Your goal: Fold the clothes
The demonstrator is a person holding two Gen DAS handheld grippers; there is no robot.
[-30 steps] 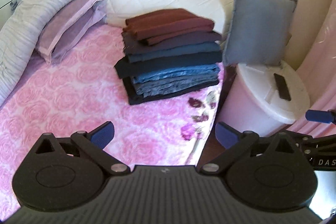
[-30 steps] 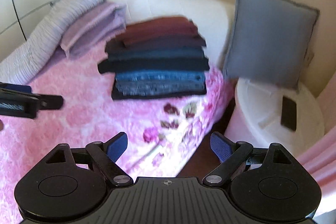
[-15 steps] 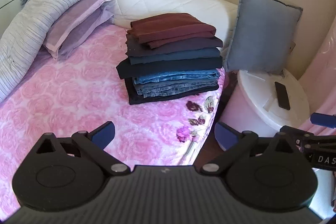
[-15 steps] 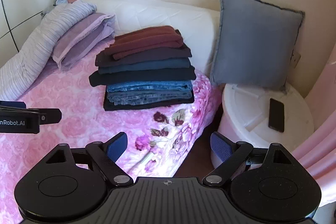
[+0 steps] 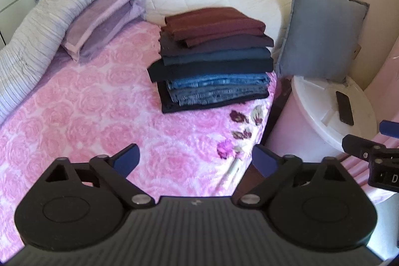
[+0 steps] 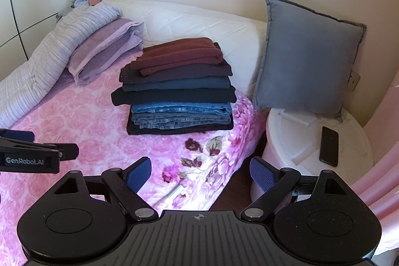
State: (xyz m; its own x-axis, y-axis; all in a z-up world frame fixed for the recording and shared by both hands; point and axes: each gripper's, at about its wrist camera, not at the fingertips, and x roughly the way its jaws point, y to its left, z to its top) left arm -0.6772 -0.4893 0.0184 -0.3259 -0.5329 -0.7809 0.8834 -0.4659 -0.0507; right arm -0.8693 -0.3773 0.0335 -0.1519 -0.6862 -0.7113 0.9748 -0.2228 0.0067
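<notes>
Our left gripper fingers are closing on nothing, our right gripper spread empty; the stack sits squared by the bed edge, freeing folding room

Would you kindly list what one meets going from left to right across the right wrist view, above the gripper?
Striped grey quilt → purple pillow → stack of folded clothes → grey cushion → black phone on the white tub.
</notes>
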